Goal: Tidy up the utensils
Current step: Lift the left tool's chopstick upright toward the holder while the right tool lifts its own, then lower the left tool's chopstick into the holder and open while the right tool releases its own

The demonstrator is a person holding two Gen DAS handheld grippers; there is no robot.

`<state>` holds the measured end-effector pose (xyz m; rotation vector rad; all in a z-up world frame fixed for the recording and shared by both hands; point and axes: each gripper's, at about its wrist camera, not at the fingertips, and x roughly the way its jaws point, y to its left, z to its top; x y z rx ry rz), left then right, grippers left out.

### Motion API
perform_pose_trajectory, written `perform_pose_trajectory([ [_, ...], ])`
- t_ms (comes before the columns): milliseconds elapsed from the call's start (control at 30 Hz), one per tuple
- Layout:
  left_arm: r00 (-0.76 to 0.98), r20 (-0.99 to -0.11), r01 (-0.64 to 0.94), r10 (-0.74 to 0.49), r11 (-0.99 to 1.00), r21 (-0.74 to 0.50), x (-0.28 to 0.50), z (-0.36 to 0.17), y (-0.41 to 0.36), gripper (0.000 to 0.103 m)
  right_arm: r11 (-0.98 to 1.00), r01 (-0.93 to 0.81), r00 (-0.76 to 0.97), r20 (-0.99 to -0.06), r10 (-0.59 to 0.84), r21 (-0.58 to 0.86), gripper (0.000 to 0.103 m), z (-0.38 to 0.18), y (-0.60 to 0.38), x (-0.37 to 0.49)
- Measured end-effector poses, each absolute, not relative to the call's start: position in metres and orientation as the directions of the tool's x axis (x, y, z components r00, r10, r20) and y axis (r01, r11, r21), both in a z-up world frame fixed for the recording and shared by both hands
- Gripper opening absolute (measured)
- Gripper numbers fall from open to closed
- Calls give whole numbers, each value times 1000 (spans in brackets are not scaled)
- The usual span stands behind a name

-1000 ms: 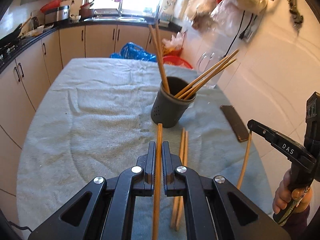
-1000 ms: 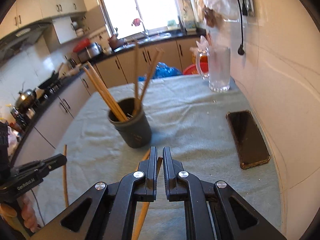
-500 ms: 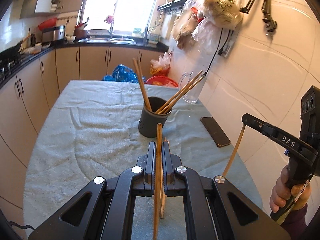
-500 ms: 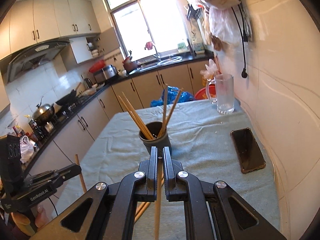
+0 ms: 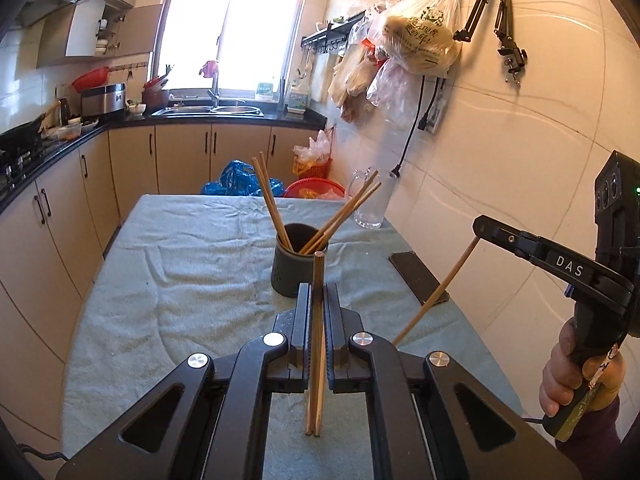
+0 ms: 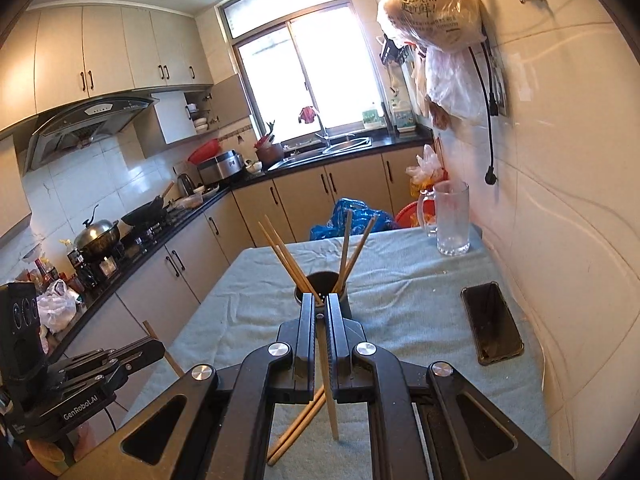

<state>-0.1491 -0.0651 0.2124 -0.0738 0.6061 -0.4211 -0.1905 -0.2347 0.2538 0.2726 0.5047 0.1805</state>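
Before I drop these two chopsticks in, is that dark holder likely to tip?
Possibly. The holder is narrow, and four long chopsticks already lean outward above its rim, so a sideways nudge could rock it. The towel under it is wrinkled, probably limiting sliding but giving uneven footing.

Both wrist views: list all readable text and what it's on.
"DAS": on the right gripper, seen in the left wrist view.
"GenRobot.AI": on the left gripper, seen in the right wrist view.
Hanging plastic bag: green printed characters, too blurred to read.
Cartons on the windowsill: print too small to read.
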Motion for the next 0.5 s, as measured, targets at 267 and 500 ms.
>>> perform_pose_trajectory([
  [267,759,-520,350,-391,919,-180,-135,232,-61,5,952,-113,870,-434,233,283,6,275,-234,-179],
  [500,771,-516,338,-374,926,-165,-112,252,-63,5,958,-123,876,-425,228,260,6,297,-232,-160],
])
